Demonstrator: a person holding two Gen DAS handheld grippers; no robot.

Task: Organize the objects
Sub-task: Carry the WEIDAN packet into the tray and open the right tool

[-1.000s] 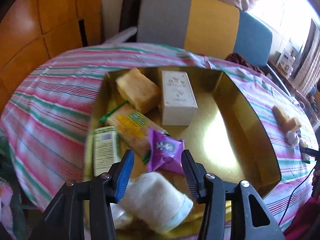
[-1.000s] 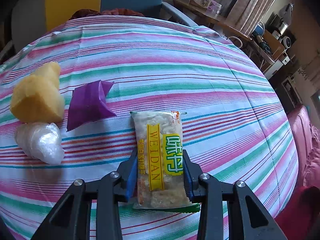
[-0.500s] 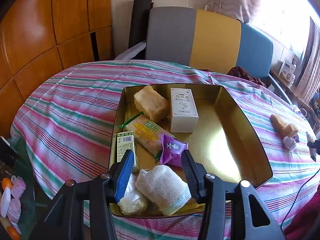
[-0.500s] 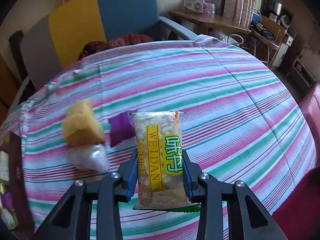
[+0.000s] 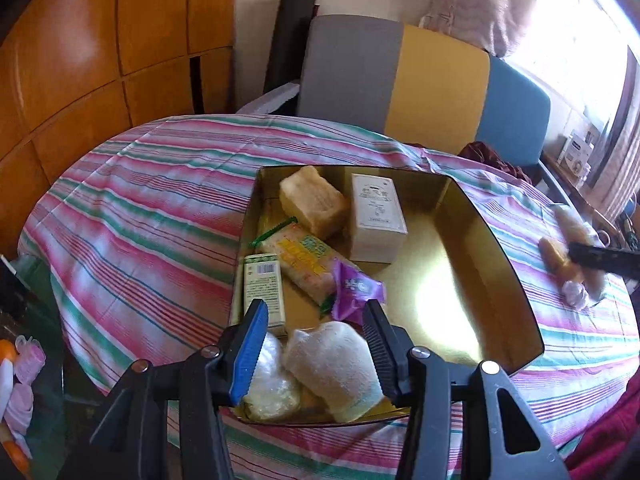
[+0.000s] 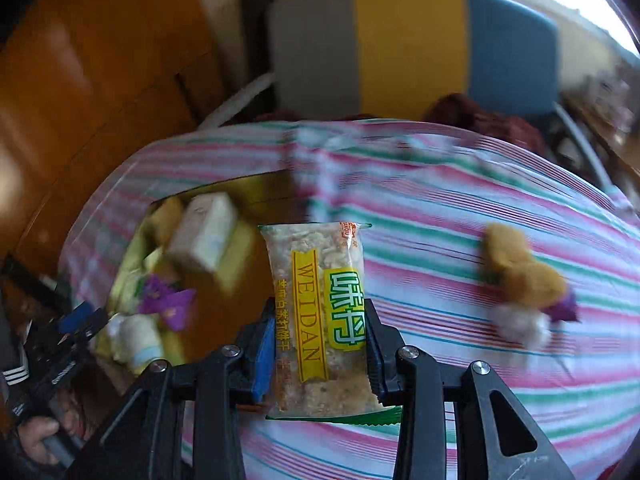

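Observation:
A gold tin box (image 5: 496, 248) sits on the striped table. It holds a white box (image 5: 376, 216), a yellow sponge block (image 5: 312, 200), a cracker packet (image 5: 304, 260), a purple sachet (image 5: 356, 288), a green-white carton (image 5: 264, 284), a white rolled cloth (image 5: 336, 364) and a clear bag (image 5: 268, 388). My left gripper (image 5: 316, 344) is open and empty above the box's near end. My right gripper (image 6: 320, 344) is shut on a WEIDAN cracker packet (image 6: 320, 300), held above the table right of the box (image 6: 224, 280).
On the cloth to the right lie yellow sponge pieces (image 6: 520, 268), a clear bag (image 6: 520, 324) and a purple sachet (image 6: 568, 312). A grey, yellow and blue chair (image 5: 420, 80) stands behind the table. Wooden panels (image 5: 80, 60) are at left.
My right gripper has lifted the cracker packet off the table and swung left toward the box. My left gripper has pulled back from the box, leaving the white cloth inside.

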